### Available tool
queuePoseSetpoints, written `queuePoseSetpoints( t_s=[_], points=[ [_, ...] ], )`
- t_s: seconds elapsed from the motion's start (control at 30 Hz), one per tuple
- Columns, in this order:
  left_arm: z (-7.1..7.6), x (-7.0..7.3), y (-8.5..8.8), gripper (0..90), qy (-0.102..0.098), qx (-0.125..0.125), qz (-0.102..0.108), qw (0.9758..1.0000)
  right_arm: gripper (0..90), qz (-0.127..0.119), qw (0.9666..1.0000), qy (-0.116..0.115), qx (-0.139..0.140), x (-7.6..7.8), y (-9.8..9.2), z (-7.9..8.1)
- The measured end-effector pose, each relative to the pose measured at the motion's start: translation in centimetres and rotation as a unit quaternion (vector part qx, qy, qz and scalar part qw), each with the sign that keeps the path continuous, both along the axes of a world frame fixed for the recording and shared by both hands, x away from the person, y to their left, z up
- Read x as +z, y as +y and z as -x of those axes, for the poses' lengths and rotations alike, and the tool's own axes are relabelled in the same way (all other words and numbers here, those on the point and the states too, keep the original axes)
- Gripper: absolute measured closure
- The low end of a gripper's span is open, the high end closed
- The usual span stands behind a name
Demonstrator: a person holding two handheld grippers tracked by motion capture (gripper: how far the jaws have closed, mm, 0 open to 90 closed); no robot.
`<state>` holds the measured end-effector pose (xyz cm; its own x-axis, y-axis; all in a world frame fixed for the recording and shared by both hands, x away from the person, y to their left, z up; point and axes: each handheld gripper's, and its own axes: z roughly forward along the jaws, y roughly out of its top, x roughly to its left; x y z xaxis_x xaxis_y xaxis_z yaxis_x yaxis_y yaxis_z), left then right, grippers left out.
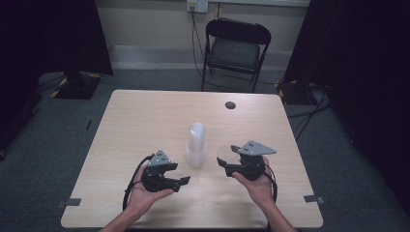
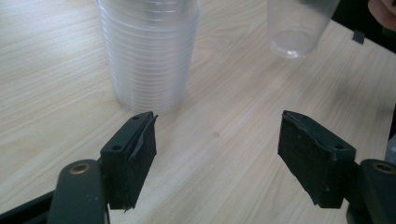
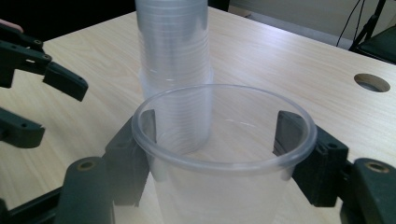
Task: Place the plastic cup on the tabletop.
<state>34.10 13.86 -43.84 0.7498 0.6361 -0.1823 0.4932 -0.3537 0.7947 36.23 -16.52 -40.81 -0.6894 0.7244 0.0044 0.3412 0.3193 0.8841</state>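
You are holding both hands palm-up near the table's [image 1: 145, 116] front edge, a gripper cradled in each. Your right gripper [image 3: 219, 135] is clamping a single clear plastic cup [image 3: 224, 154] (thin-walled, round-rimmed, see-through) with a black pad pressing on either side just under the rim, and keeping it clear of the tabletop. Your left gripper [image 2: 217, 154] is standing with its jaws wide apart and nothing between them, its foam-faced pads pointing at the stack of nested cups [image 1: 197, 145]. That ribbed, translucent stack is sitting upright on the pale wood-grain table between your two grippers.
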Motion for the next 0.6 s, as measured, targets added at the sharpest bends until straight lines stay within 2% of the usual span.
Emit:
queuePoseSetpoints(
  t_s=[0.1,0.2,0.23,0.3,0.4,0.6],
  points=[
    [0.2,0.0,0.2,27.9,-0.004,-0.008,-0.011,0.9999,29.9,-0.002,1.0,-0.002,-0.006,0.1,0.0,-0.6],
    [0.1,0.0,0.8,27.9,-0.006,0.002,-0.004,1.0,29.9,0.003,0.9999,-0.006,-0.015,0.1,-0.2,-1.4],
    [0.0,-0.1,1.1,27.9,-0.007,0.015,-0.001,0.9999,29.8,0.007,0.9996,-0.009,-0.025,0.0,-0.3,-1.8],
    [-0.2,-0.3,1.3,27.9,-0.001,0.015,0.002,0.9999,29.7,0.006,0.9995,-0.005,-0.032,-0.1,-0.5,-2.5],
    [-0.2,-0.2,1.6,27.3,-0.009,0.018,0.005,0.9998,29.8,-0.001,0.9991,-0.001,-0.043,-0.2,-0.8,-3.5],
    [0.0,-0.7,2.1,24.2,-0.011,0.02,-0.01,0.9997,29.7,-0.017,0.998,0.002,-0.061,-0.6,-0.9,-5.1]
  ],
)
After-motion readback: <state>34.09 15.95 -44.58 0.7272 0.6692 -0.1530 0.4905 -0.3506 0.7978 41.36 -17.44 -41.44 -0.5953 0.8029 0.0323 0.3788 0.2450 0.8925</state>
